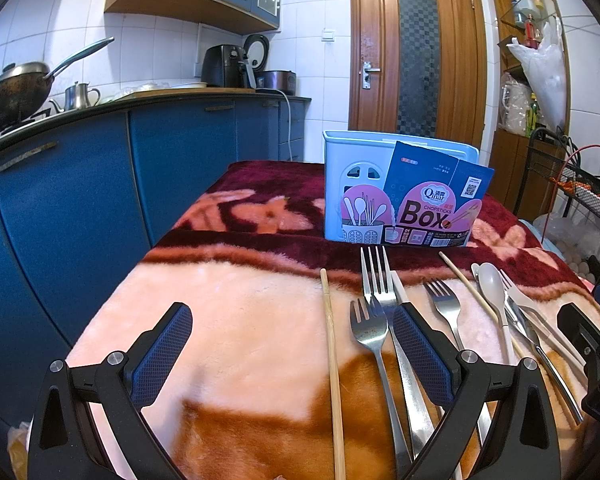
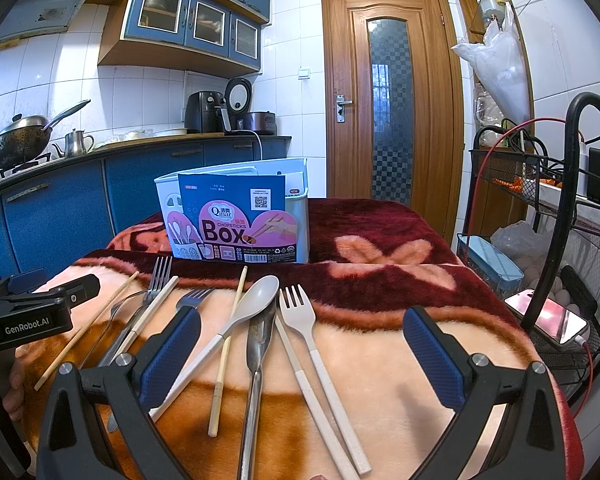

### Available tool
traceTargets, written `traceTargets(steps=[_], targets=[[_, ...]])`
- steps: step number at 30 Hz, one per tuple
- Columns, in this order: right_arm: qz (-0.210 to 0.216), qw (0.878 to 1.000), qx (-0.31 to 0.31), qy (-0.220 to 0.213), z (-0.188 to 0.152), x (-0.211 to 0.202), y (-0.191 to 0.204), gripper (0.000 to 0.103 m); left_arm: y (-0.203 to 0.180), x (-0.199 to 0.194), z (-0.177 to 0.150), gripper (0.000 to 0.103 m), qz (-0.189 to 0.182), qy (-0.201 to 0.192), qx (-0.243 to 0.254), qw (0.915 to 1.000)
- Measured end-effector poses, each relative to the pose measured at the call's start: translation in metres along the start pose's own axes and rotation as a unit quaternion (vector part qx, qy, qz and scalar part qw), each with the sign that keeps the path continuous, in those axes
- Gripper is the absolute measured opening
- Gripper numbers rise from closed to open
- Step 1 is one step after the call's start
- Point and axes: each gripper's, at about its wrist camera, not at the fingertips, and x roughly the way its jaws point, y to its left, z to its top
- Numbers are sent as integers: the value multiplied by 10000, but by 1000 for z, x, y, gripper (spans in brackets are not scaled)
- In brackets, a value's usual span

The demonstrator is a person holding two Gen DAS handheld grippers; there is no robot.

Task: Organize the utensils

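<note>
A white chopsticks box [image 1: 396, 192] [image 2: 236, 216] with a blue and pink label stands upright at the far side of the blanket. Before it lie loose utensils: a wooden chopstick [image 1: 332, 360], steel forks [image 1: 370, 332] [image 2: 158, 276], a grey spoon [image 1: 492, 284] [image 2: 260, 292], a steel spoon [image 2: 260, 332], a white fork [image 1: 520, 296] [image 2: 300, 312] and another wooden chopstick [image 2: 224, 360]. My left gripper [image 1: 292, 344] is open, low over the left chopstick and forks. My right gripper [image 2: 302, 344] is open above the spoons and the white fork. Neither holds anything.
A pink and maroon fleece blanket [image 1: 228, 320] covers the table. Blue kitchen cabinets [image 1: 80, 200] run along the left. A black wire rack [image 2: 560, 280] with a phone [image 2: 548, 316] stands close on the right. A wooden door [image 2: 388, 100] is behind the table.
</note>
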Motion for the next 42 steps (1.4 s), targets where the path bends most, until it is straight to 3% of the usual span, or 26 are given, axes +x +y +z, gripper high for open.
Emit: traceTargets(steps=[18, 31, 37, 42], targets=[[73, 9999, 91, 59, 0, 1, -3, 103, 0, 0, 0, 100, 9, -5, -11, 10000], [234, 9951, 131, 950, 27, 15, -31, 103, 11, 4, 20, 100, -180, 499, 58, 9986], [376, 9857, -1, 1642, 40, 28, -44, 89, 14, 10, 32, 100, 32, 896, 372, 9953], [734, 9644, -148, 2534, 41, 47, -47, 64, 17, 20, 35, 99, -115, 1307, 437, 9904]])
